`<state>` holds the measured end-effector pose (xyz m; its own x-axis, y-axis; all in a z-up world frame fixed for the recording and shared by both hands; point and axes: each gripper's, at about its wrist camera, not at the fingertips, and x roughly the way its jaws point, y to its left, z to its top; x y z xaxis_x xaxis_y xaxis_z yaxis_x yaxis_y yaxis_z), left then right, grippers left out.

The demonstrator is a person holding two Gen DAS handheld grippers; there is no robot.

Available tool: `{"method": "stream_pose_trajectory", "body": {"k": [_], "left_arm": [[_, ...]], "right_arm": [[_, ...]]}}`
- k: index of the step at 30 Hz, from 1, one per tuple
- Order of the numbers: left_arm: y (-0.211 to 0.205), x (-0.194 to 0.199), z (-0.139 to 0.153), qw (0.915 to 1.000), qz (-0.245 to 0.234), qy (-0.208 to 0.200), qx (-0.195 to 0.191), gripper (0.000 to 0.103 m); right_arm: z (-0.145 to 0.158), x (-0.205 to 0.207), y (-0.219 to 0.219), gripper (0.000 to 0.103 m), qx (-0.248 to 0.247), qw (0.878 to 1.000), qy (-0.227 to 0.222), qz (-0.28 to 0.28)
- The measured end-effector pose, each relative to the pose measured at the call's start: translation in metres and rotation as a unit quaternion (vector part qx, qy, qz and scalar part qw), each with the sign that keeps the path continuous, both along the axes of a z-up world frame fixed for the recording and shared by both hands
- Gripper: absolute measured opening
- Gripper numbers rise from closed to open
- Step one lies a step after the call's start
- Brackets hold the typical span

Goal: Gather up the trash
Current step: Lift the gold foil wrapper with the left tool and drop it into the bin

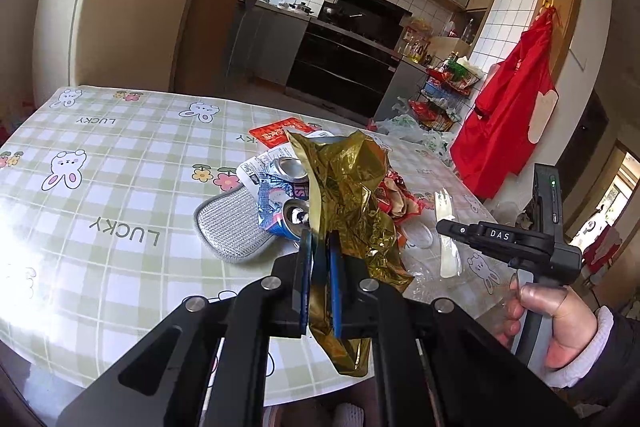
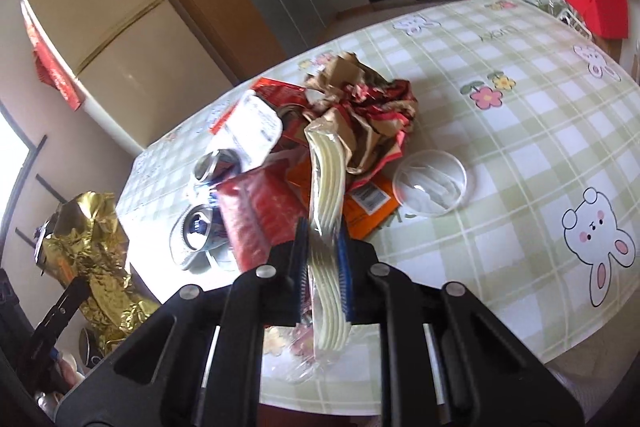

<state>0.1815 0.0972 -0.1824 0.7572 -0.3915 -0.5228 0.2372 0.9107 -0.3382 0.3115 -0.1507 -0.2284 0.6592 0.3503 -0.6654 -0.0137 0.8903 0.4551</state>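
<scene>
My left gripper (image 1: 319,239) is shut on a crumpled gold foil wrapper (image 1: 352,195), held above the table; the wrapper also shows at the left of the right wrist view (image 2: 92,247). My right gripper (image 2: 323,231) is shut on a clear packet of cream plastic forks (image 2: 327,183), lifted over the trash pile; the packet also shows in the left wrist view (image 1: 446,223). On the table lie crushed cans (image 1: 290,215), a white printed lid (image 2: 252,127), red and brown crumpled wrappers (image 2: 360,107), an orange packet (image 2: 370,203) and a clear round lid (image 2: 430,183).
The round table (image 1: 100,187) has a green checked cloth with bunnies. A grey mesh pad (image 1: 228,223) lies beside the cans. A red apron (image 1: 508,107) hangs at the right. A fridge (image 2: 120,39) and kitchen counters stand behind.
</scene>
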Motion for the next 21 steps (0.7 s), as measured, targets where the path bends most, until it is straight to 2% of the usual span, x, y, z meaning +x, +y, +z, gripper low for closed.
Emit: {"method": "stream_pose_trajectory", "body": {"k": [11, 21], "left_arm": [[-0.023, -0.054, 0.031, 0.9991, -0.024, -0.018, 0.032, 0.009], [-0.052, -0.103, 0.037, 0.9964, -0.051, -0.03, 0.061, 0.009]], "right_arm": [[0.048, -0.058, 0.004, 0.017, 0.023, 0.996, -0.073, 0.054], [0.088, -0.118, 0.005, 0.017, 0.013, 0.987, -0.134, 0.084]]}}
